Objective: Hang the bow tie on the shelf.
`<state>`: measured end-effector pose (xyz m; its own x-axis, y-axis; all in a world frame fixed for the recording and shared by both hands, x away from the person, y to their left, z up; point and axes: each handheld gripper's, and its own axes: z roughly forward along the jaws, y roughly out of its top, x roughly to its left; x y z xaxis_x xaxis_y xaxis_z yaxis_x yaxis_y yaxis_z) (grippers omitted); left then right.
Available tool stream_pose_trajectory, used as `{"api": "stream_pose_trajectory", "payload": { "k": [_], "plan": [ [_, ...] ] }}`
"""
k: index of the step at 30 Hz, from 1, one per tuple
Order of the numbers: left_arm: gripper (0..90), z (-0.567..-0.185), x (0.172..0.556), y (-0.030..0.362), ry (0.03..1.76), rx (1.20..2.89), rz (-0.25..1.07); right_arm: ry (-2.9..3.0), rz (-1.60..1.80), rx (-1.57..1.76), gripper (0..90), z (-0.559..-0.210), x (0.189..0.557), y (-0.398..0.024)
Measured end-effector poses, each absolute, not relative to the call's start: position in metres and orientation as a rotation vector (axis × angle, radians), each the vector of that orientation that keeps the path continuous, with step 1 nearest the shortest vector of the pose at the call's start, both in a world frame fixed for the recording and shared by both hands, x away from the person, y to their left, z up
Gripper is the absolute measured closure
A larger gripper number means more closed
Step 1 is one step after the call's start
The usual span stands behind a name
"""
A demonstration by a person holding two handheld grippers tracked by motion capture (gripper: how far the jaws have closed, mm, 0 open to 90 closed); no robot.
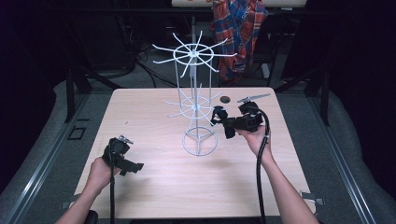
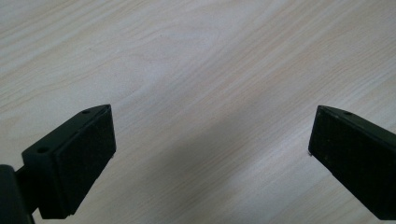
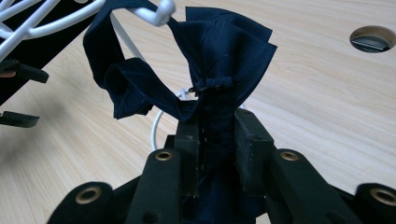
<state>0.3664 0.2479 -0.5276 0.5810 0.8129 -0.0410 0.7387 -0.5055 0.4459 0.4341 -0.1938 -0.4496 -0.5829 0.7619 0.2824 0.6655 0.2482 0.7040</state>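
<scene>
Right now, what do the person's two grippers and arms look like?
Both the left gripper and the right gripper are black, each trailing a ribbed black cable. The jaws are flat black wedge-shaped pads; the right's linkage shows brass-coloured rivets. The forearms are bare, no sleeves visible.

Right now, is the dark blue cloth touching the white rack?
Touching. The right gripper view shows the dark blue cloth looped over a prong of the white rack.

Left claw (image 2: 210, 140) jaws wide apart over bare wooden table (image 2: 196, 60).
</scene>
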Motion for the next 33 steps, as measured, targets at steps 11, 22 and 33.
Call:
{"api": "stream_pose_trajectory", "payload": {
  "k": [11, 22, 33],
  "plan": [
    [0.9, -0.528, 0.366, 0.249, 1.245, 2.397, 0.239, 2.401, 1.242, 1.342, 72.5, -0.454, 0.438, -0.179],
    [0.9, -0.528, 0.367, 0.248, 1.249, 2.397, 0.239, 2.427, 1.232, 1.334, 71.9, -0.458, 0.439, -0.176],
    [0.9, -0.528, 0.367, 0.249, 1.247, 2.397, 0.237, 2.461, 1.212, 1.329, 71.2, -0.466, 0.441, -0.175]
  ]
}}
